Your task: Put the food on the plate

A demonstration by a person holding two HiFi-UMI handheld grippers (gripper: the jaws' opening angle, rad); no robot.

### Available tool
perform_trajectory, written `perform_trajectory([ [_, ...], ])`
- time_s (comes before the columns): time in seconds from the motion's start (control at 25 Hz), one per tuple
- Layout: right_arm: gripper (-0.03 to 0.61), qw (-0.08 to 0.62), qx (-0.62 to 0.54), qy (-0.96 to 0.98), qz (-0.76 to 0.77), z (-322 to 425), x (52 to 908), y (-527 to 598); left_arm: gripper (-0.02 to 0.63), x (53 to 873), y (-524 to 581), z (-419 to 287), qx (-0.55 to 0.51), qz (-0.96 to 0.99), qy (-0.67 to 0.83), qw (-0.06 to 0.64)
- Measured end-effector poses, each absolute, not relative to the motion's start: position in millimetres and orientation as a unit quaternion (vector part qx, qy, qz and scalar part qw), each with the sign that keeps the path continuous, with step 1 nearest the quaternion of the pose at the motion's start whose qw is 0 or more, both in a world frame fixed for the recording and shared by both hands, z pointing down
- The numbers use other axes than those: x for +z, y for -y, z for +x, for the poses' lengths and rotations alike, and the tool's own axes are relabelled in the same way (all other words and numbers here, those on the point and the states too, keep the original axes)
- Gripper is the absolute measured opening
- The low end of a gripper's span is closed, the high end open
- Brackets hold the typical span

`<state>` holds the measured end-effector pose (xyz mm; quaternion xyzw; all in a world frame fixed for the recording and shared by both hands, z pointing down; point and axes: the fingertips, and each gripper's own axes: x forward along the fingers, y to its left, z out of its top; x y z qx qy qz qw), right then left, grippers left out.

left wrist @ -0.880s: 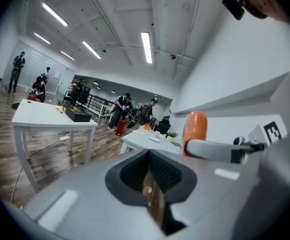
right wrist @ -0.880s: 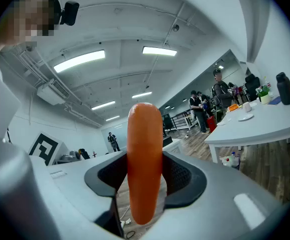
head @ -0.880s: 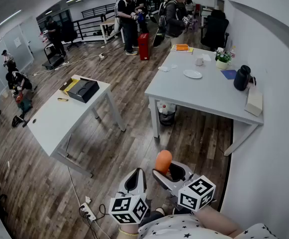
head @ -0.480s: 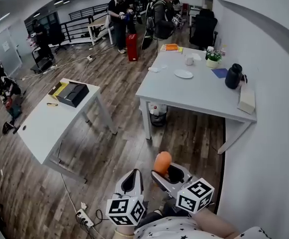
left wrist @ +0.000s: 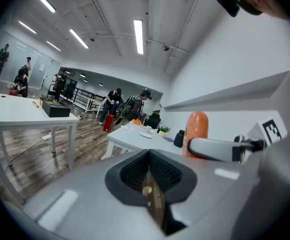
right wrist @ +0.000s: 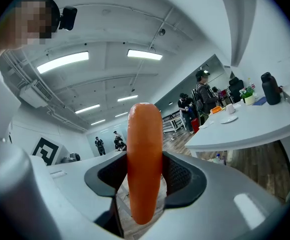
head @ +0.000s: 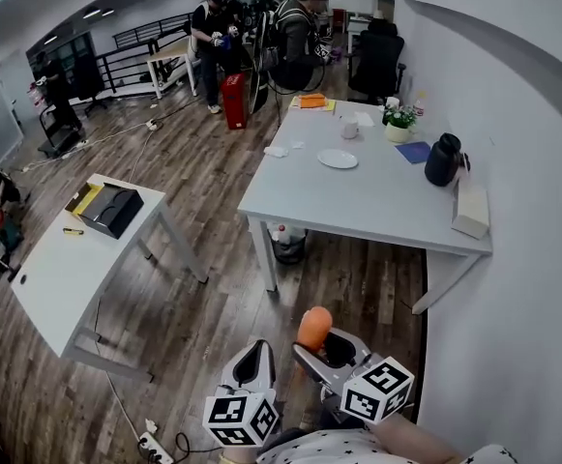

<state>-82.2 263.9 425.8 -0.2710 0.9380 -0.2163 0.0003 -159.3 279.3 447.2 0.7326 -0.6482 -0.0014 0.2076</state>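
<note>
right gripper (head: pixel 325 344) clamped on upright orange food (right wrist: pixel 145 169), low near the body, left gripper (head: pixel 252 363) just beside it, jaws together with nothing between, white plate (head: pixel 338 159) well ahead on grey worktop (head: pixel 377 206), near cup (head: pixel 350 130) and potted plant (head: pixel 398 122)

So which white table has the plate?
The larger white table beside the right wall bears the round white plate; the smaller left table holds a black box.

Head view high and steeply downward; both gripper views low, near-level, toward the same white table (head: pixel 377 201).
</note>
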Motion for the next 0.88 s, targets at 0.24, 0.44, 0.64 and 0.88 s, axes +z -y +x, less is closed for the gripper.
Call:
perform_trajectory([
  [0.24,0.215,-0.008,-0.203,-0.940,-0.275,-62,420,-164,0.008,442,-176,-137,-0.011,0.738,0.641,0.211],
  [0.44,0.215,-0.016,-0.202,-0.939,-0.277,-46,419,-96,0.008,435,-102,-114,-0.012,0.747,0.632,0.204],
  [0.64,0.215,-0.010,-0.200,-0.940,-0.276,-25,420,-36,0.008,435,-38,-93,-0.014,0.752,0.628,0.200],
  [0.88,0.215,-0.006,-0.202,-0.937,-0.285,2,421,15,0.008,439,11,-67,-0.010,0.757,0.622,0.202],
])
